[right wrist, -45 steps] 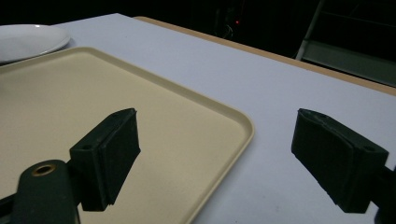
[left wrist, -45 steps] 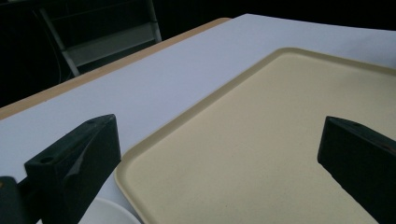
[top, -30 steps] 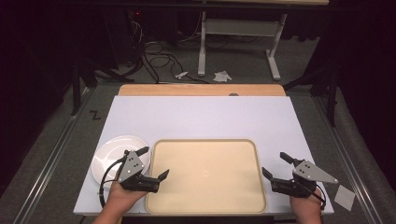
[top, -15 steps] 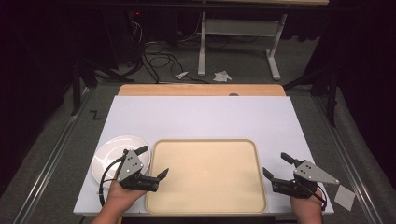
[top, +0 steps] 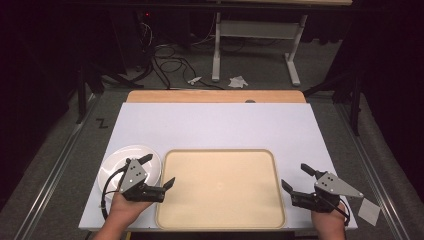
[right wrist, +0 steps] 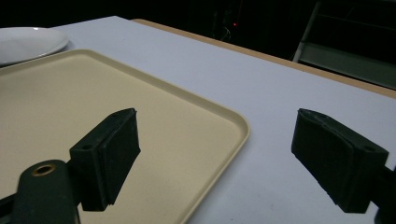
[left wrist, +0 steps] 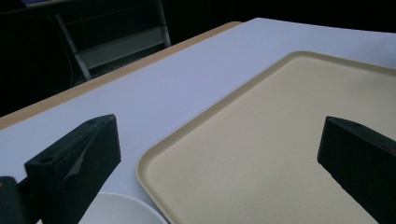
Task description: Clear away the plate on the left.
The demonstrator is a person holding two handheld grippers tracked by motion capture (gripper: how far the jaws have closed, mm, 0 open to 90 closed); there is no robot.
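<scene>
1. Table (top: 220,125): a white work surface with a wooden strip along its far edge. It carries a tray and a plate.
2. Tray (top: 220,187): beige, rectangular, with rounded corners and a raised rim. It lies flat at the near centre of the table and holds nothing.
3. Plate (top: 117,162): white and round. It sits just beside the tray's left rim, near the table's left edge.
4. Left gripper (top: 159,172): held in the person's left hand (top: 125,210) at the near left. Its jaws stand wide apart with nothing between them. The near jaw tip lies over the tray's left rim; the far jaw is over the plate. In the left gripper view, the tray's corner lies between the two jaws and the plate's edge shows at the bottom.
5. Right gripper (top: 296,178): held in the right hand (top: 327,222) at the near right, just beside the tray's right rim. Its jaws are spread wide and empty. In the right gripper view, the left jaw is over the tray's rim and the right jaw is over bare table.
6. Paper (top: 369,211): a small pale sheet beside the table's near right corner.
</scene>
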